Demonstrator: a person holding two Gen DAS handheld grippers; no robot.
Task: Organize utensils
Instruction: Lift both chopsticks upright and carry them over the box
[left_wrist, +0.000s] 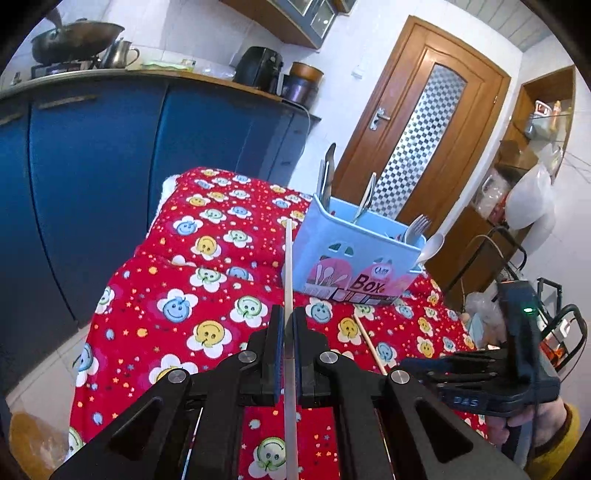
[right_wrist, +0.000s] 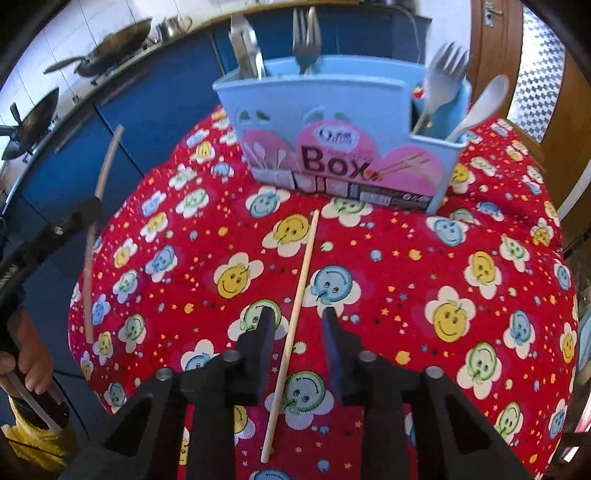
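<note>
My left gripper (left_wrist: 289, 317) is shut on a pale chopstick (left_wrist: 288, 266) and holds it above the red smiley-flower cloth (left_wrist: 207, 295), pointing toward the blue utensil box (left_wrist: 354, 254). The same held chopstick shows in the right wrist view (right_wrist: 105, 166) at the left, with the left gripper (right_wrist: 88, 208) around it. My right gripper (right_wrist: 297, 317) is open, its jaws on either side of a second wooden chopstick (right_wrist: 295, 306) lying on the cloth (right_wrist: 406, 277). The box (right_wrist: 332, 140) holds metal utensils, a white plastic fork (right_wrist: 441, 74) and a white spoon (right_wrist: 484, 103).
Blue kitchen cabinets (left_wrist: 92, 177) stand behind and left of the table, with woks (right_wrist: 114, 40) on the counter. A wooden door (left_wrist: 424, 122) is behind the box. Shelves and bags (left_wrist: 528, 195) are at the right.
</note>
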